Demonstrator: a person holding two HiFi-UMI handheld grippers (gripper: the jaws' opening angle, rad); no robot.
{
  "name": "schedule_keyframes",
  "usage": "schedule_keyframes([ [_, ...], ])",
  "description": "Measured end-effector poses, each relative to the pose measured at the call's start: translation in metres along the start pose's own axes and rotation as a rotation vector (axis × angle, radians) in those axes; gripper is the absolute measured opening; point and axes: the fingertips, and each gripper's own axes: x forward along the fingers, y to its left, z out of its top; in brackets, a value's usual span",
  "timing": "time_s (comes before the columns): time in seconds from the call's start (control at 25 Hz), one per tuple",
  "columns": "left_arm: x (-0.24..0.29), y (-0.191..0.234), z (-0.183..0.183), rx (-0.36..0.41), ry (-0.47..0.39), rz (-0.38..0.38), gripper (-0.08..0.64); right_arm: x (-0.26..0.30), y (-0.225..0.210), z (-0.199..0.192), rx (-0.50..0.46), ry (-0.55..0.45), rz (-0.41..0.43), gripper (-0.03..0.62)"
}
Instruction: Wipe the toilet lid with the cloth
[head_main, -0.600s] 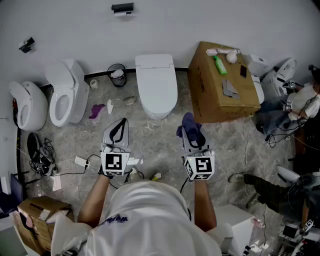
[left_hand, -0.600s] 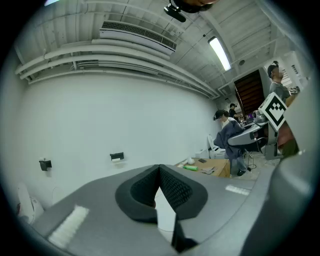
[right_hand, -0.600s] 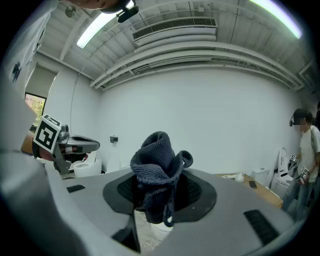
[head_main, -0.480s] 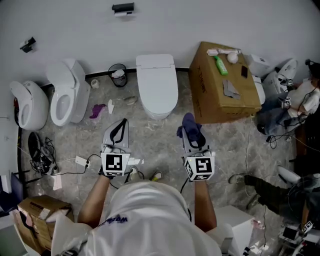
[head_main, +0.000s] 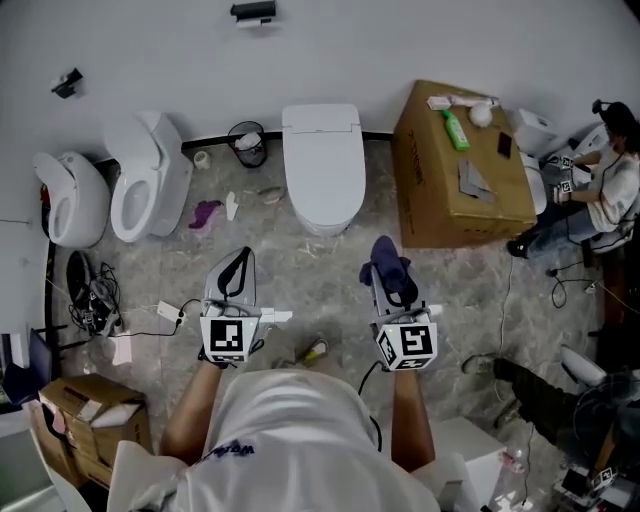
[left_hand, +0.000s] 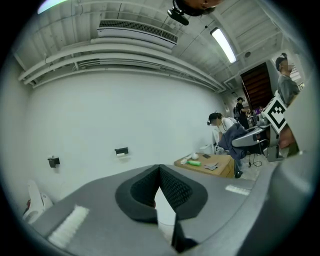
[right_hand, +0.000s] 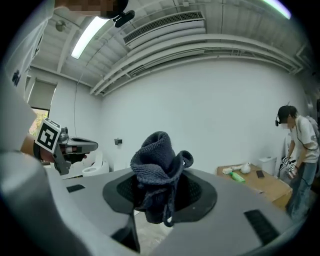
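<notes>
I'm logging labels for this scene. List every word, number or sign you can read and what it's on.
No text here is legible.
Cardboard box: dark print on its side, too small to read.
White shirt: blue print, blurred, unreadable.
Green bottle: label too small to read.
Left marker cube and right marker cube: square patterns only, no letters.

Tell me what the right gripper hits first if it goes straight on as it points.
Likely the white wall: the right gripper, holding the cloth, looks level, seemingly above the toilet. Height unclear.
</notes>
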Motion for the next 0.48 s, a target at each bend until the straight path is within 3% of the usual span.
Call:
schedule_keyframes([
  [0.24, 0.000, 0.020, -0.020, 0.015, 0.054, 0.033, 0.000, 0.023, 0.002, -0.018, 0.033, 0.040, 0.010, 0.167],
  [0.48, 0.045, 0.061, -0.039, -0.025, 0.040, 0.048, 0.000, 0.076, 0.003, -0.019, -0.004, 0.068, 0.004, 0.169],
])
